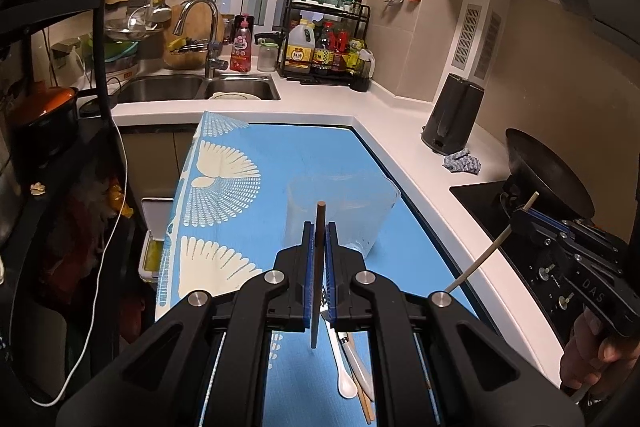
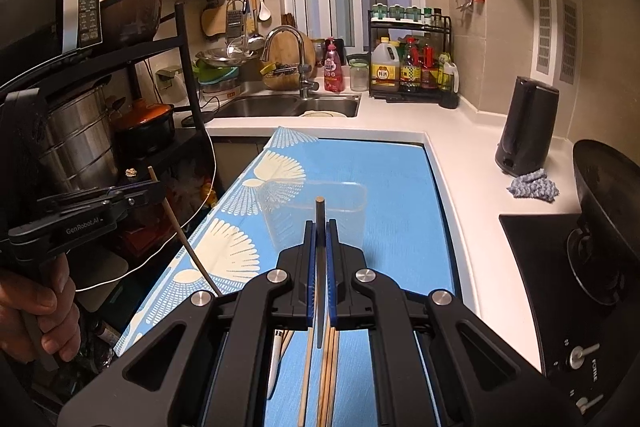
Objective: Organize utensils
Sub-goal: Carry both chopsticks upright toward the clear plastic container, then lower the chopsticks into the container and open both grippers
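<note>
Each camera rides on its own gripper, looking forward and down along the fingers at close range over the blue mat [image 1: 256, 227] toward the sink [image 1: 200, 89] beyond. Both views share the mat, the clear container [image 2: 320, 211] and the sink — the right wrist view sits right of the left.

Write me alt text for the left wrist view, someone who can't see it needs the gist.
The left gripper, jaws shut on a dark chopstick, points over a blue patterned mat at a clear plastic container. A white spoon and more utensils lie on the mat below; at right, the right gripper holds a pale chopstick.
</note>
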### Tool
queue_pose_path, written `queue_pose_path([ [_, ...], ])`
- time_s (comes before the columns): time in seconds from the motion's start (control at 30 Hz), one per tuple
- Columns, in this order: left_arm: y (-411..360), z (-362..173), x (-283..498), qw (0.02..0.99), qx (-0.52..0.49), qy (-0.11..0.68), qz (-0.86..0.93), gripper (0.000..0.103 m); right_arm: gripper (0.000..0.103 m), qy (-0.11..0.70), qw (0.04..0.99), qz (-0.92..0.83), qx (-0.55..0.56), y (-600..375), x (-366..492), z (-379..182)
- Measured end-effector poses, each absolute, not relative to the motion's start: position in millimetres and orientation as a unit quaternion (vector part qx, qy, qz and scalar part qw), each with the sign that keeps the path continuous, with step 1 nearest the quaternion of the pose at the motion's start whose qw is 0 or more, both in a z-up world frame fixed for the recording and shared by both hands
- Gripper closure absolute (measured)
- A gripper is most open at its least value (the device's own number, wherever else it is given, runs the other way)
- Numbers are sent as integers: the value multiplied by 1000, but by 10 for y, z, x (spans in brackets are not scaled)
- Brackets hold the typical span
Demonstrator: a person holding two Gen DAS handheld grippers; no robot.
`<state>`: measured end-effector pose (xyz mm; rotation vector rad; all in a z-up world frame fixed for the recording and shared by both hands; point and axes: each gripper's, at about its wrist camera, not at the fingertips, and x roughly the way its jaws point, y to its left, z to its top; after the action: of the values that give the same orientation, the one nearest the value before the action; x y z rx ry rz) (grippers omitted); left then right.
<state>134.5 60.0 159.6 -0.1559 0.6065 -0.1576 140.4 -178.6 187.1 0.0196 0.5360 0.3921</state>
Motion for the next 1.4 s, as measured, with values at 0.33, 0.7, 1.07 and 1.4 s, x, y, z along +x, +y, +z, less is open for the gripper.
queue_pose_path([
  [0.33,661,1853,1595,948,-88,295,-87,98,98,237,950,201,17,-1779,1645,2325],
  [0.7,624,2552,1984,961,-86,243,-96,98,98,183,962,197,52,-1896,2031,2919],
  [1.07,622,2294,2653,957,-89,266,-78,98,98,212,960,173,61,-1816,2699,2443],
  [1.4,490,1589,2982,929,-65,357,-76,97,94,301,937,172,40,-1634,3042,1768],
])
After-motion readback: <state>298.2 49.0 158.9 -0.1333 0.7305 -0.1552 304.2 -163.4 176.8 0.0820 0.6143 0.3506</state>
